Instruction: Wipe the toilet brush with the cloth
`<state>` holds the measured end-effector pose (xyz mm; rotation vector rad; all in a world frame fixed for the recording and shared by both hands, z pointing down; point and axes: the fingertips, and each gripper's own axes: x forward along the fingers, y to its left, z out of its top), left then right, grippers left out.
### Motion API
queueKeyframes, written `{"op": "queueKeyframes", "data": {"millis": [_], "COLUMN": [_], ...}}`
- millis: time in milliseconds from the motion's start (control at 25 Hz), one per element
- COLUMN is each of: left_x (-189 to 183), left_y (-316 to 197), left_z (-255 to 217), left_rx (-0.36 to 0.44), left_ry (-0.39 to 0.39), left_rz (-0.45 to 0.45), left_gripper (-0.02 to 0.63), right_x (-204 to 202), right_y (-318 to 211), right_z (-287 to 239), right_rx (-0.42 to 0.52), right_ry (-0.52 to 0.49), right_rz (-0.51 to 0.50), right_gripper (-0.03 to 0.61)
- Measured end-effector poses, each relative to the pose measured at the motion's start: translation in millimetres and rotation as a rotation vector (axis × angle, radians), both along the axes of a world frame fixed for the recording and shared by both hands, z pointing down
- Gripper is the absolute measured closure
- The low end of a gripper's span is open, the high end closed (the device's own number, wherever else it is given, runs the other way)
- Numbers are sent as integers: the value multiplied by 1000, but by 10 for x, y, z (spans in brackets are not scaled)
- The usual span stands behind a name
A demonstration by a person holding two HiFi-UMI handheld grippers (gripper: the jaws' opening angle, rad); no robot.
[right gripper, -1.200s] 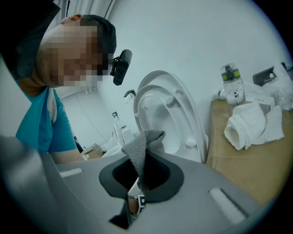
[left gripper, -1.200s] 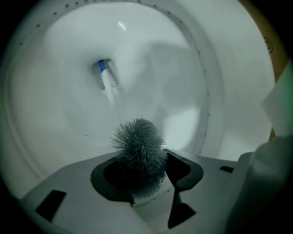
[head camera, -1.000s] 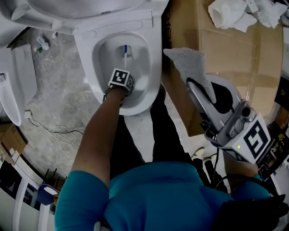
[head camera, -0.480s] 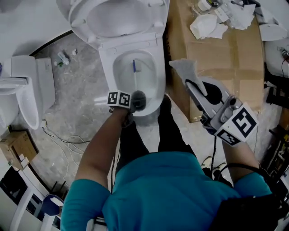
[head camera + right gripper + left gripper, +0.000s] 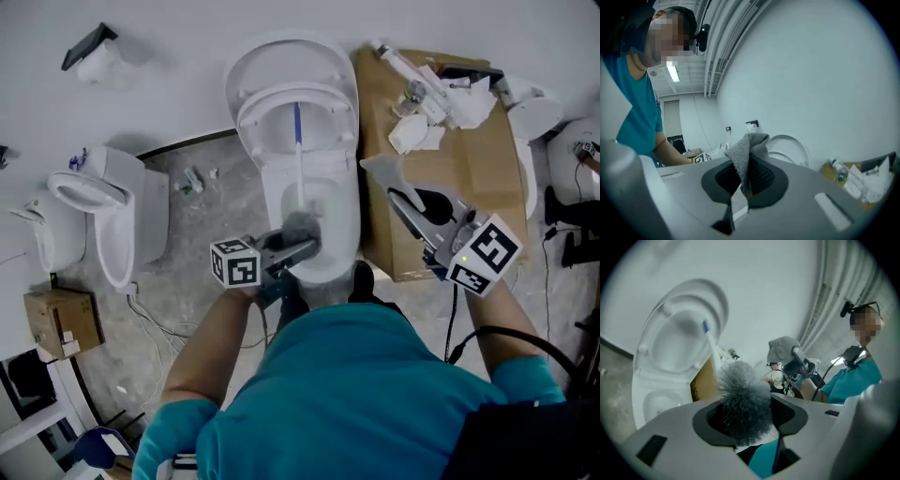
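The toilet brush has a grey bristle head point(image 5: 300, 230) point(image 5: 743, 401) and a white handle point(image 5: 298, 150) point(image 5: 712, 345) with a blue tip. It lies roughly level above the toilet bowl, handle pointing toward the raised lid. My left gripper point(image 5: 291, 251) point(image 5: 750, 423) is shut on the bristle head. To the right, my right gripper point(image 5: 403, 192) point(image 5: 743, 185) is shut on a grey cloth point(image 5: 386, 173) point(image 5: 749, 150) that sticks up past its jaws. Cloth and brush are apart. The left gripper view also shows the right gripper point(image 5: 799, 364) with the cloth point(image 5: 783, 348) held up.
A white toilet point(image 5: 323, 267) with raised lid point(image 5: 281, 70) stands below the brush. Flat cardboard point(image 5: 459, 178) with paper scraps and parts point(image 5: 431, 98) lies at right. A second toilet point(image 5: 103, 216), a small box point(image 5: 61, 319) and floor cables point(image 5: 150, 323) are at left.
Both grippers have risen. The brush came up out of the toilet bowl and now hangs level above it. The cloth stays in the right gripper.
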<state>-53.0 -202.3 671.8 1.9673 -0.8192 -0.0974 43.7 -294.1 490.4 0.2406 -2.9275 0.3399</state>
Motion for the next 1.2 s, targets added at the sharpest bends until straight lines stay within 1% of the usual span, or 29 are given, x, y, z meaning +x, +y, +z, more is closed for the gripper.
{"op": "queueKeyframes", "data": {"millis": [40, 80, 160, 240, 280, 400, 440, 480, 600, 720, 800, 920, 1000, 1080, 1200], "left_x": [-44, -103, -242, -348, -372, -404, -431, -472, -633, -789, -834, -856, -854, -823, -761], "left_y": [-34, -59, -71, -11, 43, 258, 335, 405, 531, 478, 420, 380, 374, 386, 435], "left_z": [-251, -459, -740, -867, -905, -1060, -1127, -1196, -1485, -1892, -2177, -2549, -2753, -2904, -3013], "left_rx": [34, 50, 52, 51, 59, 116, 143, 177, 301, 437, 512, 591, 645, 696, 753], "left_ry": [-17, -33, -60, -78, -73, -19, -13, -23, -113, -185, -203, -210, -205, -212, -232], "left_rz": [-10, -26, -69, -105, -116, -127, -118, -101, -14, 72, 107, 147, 172, 195, 226], "left_gripper": [397, 397, 401, 411, 411, 413, 413, 413, 413, 413, 413, 413, 413, 413, 413], "right_x": [1, -7, -43, -97, -127, -229, -270, -317, -510, -793, -1004, -1286, -1421, -1497, -1572], "right_y": [-2, -2, 14, 38, 53, 140, 186, 241, 432, 604, 726, 903, 966, 1004, 1060], "right_z": [-162, -323, -622, -842, -914, -999, -1009, -1027, -1136, -1276, -1384, -1551, -1628, -1676, -1706], "right_rx": [25, 53, 111, 160, 176, 198, 201, 204, 206, 220, 237, 265, 275, 244, 148], "right_ry": [-19, -38, -71, -81, -79, -53, -44, -40, -56, -80, -90, -98, -86, -73, -56], "right_rz": [-19, -42, -96, -142, -158, -185, -191, -197, -213, -260, -302, -375, -423, -477, -559], "right_gripper": [575, 575, 575, 575, 575, 575, 575, 575, 575, 575, 575, 575, 575, 574, 574]}}
